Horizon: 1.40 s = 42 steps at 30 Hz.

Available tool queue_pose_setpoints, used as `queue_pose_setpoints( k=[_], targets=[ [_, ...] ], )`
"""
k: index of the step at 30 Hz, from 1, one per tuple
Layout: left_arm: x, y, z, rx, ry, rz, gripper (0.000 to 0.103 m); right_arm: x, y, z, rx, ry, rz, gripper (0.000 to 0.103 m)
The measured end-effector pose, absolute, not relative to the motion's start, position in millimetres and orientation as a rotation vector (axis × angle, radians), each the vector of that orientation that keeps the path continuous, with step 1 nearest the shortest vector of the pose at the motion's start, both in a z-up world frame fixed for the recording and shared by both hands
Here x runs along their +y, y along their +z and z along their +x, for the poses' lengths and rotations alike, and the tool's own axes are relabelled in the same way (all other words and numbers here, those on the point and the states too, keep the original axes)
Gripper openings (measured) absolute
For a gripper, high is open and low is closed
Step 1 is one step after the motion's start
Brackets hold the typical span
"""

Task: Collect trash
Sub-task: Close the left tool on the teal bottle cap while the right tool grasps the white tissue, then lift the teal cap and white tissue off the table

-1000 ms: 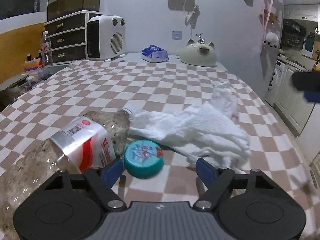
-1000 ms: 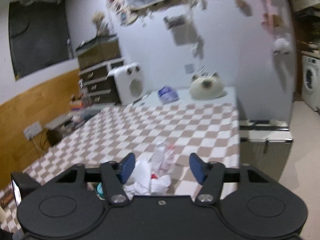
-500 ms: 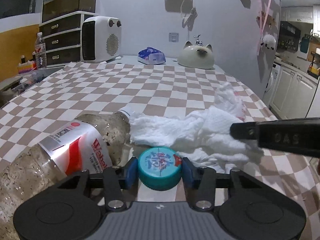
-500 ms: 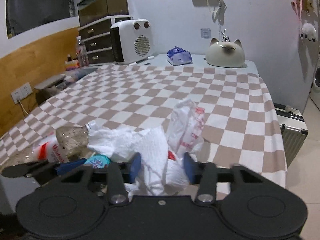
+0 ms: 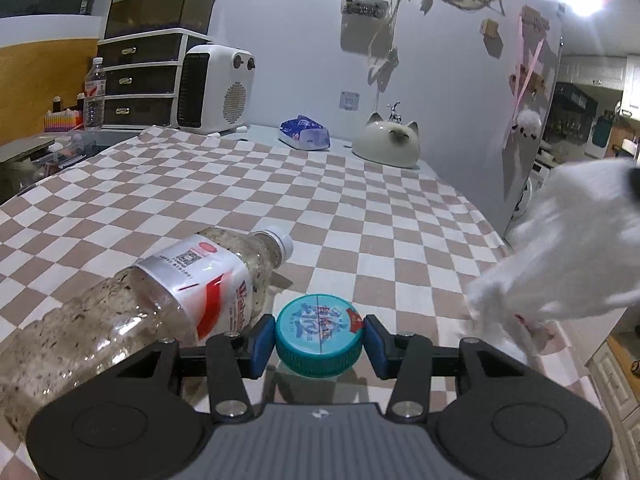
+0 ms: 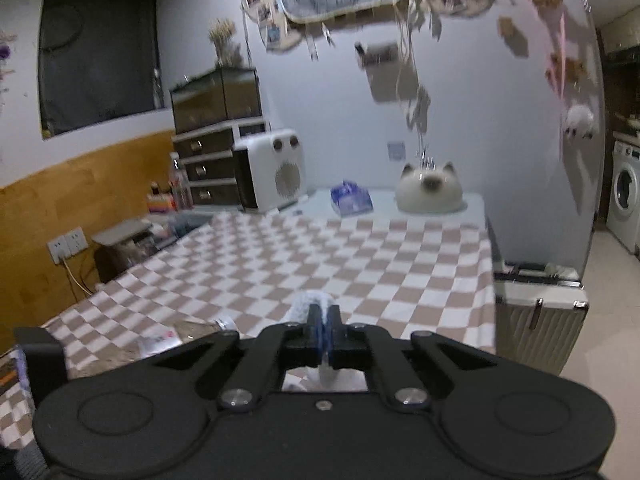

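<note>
My left gripper (image 5: 319,343) is shut on a teal bottle cap (image 5: 319,336), held just above the checkered tablecloth (image 5: 360,208). An empty clear plastic bottle (image 5: 152,296) with a red and white label lies on its side to the left, touching the left finger. My right gripper (image 6: 324,334) is shut on crumpled white tissue (image 6: 310,304) and holds it lifted above the table. The same tissue shows blurred at the right of the left wrist view (image 5: 568,256), hanging in the air.
A white heater (image 5: 214,88), a blue tissue pack (image 5: 306,134) and a cat-shaped ceramic dish (image 5: 388,144) stand at the table's far end. Drawers (image 5: 140,80) and a water bottle (image 5: 95,96) stand at the far left. A suitcase (image 6: 536,312) stands beside the table's right edge.
My left gripper closed on the teal cap. My right gripper closed on the white tissue and lifted it off the table to the right, uncovering the bottle's neck.
</note>
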State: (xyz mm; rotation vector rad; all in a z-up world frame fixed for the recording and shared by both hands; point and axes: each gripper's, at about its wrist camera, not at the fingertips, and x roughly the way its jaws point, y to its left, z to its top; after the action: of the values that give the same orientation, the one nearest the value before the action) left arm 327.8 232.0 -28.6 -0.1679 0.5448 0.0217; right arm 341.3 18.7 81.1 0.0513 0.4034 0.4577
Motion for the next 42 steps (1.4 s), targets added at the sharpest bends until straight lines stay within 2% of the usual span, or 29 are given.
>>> queue_pose_setpoints(
  k=[8,15,29,31,33,35,38,42],
  targets=[
    [224.3,-26.3,311.1,0.533,-0.005,-0.173,0.049,-22.2,128.3,253.3,0.33,0.54,0.063,0.003],
    [215.1,-24.0,281.8,0.495,-0.044,-0.192,0.049,-49.5,130.7,200.1,0.47,0.673,0.101,0.003],
    [210.7,-31.1,276.4,0.512,-0.087,-0.2,0.049,-0.7,-4.0,253.3,0.711,0.586,-0.016,0.003],
    [209.0,-30.6,275.6,0.513,-0.09,-0.193,0.049,0.0,-10.5,250.1,0.719,0.62,0.006,0.01],
    [207.5,-30.8,274.7,0.514,-0.094,-0.187,0.049,0.6,-11.7,245.1,0.719,0.65,0.023,0.041],
    [206.4,-30.6,274.3,0.516,-0.096,-0.18,0.049,5.4,-11.1,236.8,0.699,0.677,-0.014,0.063],
    [204.5,-29.6,272.9,0.516,-0.096,-0.169,0.049,17.7,-16.3,224.8,0.671,0.707,-0.131,0.072],
    [203.5,-29.2,267.8,0.516,-0.088,-0.162,0.049,29.2,-27.4,220.4,0.674,0.684,-0.227,0.072]
  ],
)
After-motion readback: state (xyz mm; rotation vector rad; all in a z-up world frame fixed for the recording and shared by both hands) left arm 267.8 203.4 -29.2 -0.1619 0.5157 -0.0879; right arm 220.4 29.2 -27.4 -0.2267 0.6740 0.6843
